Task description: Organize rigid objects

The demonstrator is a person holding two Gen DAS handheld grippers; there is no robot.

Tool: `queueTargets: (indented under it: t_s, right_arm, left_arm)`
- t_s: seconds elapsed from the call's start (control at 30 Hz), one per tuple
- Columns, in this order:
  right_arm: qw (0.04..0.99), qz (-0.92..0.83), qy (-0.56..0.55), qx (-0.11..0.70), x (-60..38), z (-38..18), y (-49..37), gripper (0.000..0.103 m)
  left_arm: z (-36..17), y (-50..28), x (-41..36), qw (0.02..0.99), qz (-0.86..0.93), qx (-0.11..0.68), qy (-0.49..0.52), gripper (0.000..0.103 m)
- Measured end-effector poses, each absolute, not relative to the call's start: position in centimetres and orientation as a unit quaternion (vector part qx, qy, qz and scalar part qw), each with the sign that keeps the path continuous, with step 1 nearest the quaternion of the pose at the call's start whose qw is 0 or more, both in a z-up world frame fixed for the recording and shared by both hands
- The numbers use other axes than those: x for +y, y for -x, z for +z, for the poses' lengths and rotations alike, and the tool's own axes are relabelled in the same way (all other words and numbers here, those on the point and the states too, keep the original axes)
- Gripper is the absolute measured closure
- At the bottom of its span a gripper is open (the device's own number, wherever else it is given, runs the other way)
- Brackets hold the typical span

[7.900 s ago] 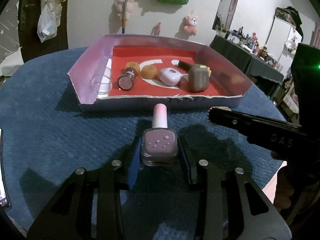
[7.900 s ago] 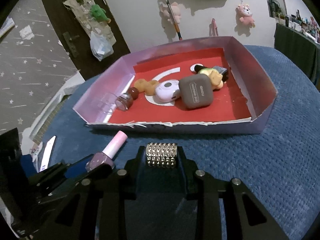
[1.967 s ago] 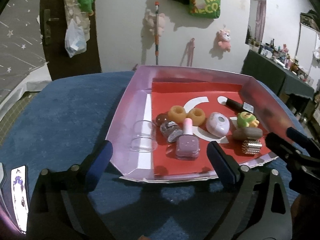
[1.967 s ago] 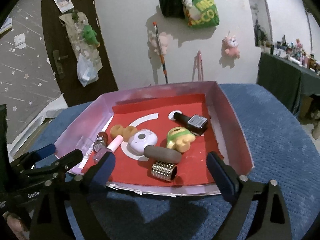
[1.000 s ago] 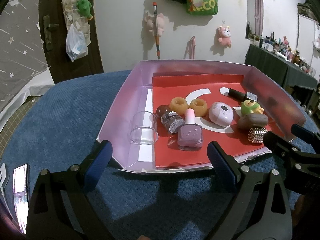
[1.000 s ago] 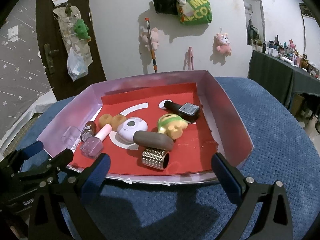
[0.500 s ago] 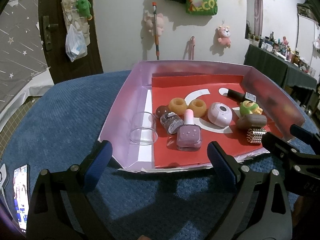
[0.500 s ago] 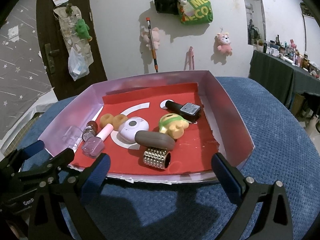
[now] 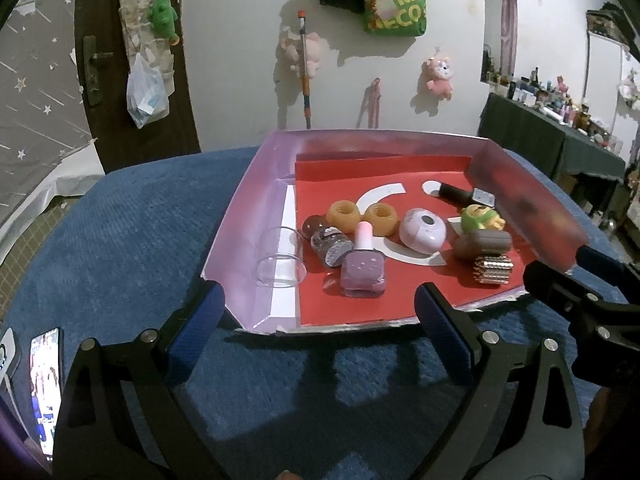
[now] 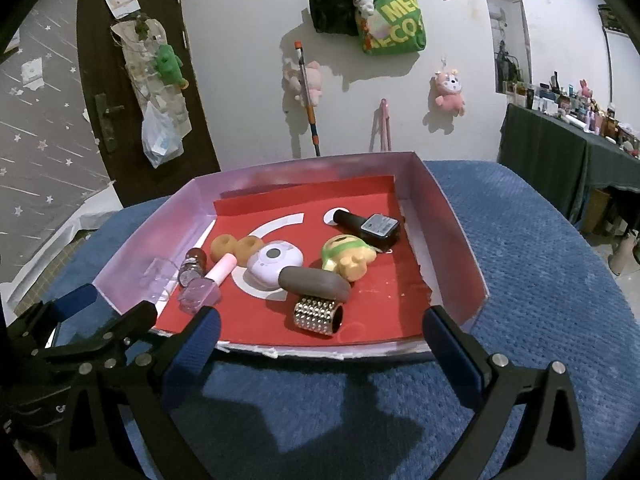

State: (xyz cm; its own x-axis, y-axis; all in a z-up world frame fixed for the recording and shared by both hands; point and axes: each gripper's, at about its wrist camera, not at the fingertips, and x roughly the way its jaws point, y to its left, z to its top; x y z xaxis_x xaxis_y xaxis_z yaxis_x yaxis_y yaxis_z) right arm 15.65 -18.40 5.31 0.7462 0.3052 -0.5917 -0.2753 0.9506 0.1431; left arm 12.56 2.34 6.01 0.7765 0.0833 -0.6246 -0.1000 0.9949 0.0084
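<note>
A shallow pink-walled tray [image 9: 256, 184] [image 10: 452, 216] with a red floor lies on the blue cloth. Inside it rest a purple nail polish bottle [image 9: 363, 268] [image 10: 202, 289], a gold studded cylinder [image 9: 493, 270] [image 10: 318, 315], a brown case [image 9: 482, 243] [image 10: 314, 283], a white round device [image 9: 422, 229] [image 10: 274, 262], two orange rings [image 9: 362, 213] [image 10: 234, 246], a green-and-yellow toy [image 9: 479, 217] [image 10: 348, 258], a dark bottle [image 9: 464, 195] [image 10: 370, 225] and a clear cup [image 9: 280, 262] [image 10: 160, 276]. My left gripper [image 9: 318, 328] and right gripper [image 10: 320, 346] stand open and empty at the tray's near edge.
A phone [image 9: 45, 380] lies at the cloth's left edge. A dark door [image 10: 120, 80] and a white wall hung with plush toys [image 10: 450, 90] and bags [image 10: 394, 20] stand behind. A cluttered dark table [image 10: 580, 140] is at the right.
Over eight seconds the nail polish and studded cylinder went from my shut grippers into the tray. In the last second both open grippers have stayed almost still.
</note>
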Motion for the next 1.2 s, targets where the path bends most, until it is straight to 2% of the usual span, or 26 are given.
queueTargets:
  t_s: [0.4, 1.2]
  right_arm:
    - [0.928, 0.170, -0.016, 0.332, -18.6, 5.9, -12.7, 0.000]
    - [0.902, 0.160, -0.009, 0.401, -20.1, 1.1, -10.9, 0.000]
  left_arm:
    - [5.2, -10.2, 1.7, 0.934, 0.018, 0.355, 0.024, 0.006]
    - [1.4, -9.2, 2.0, 0.910, -0.004, 0.412, 0.042, 0.006]
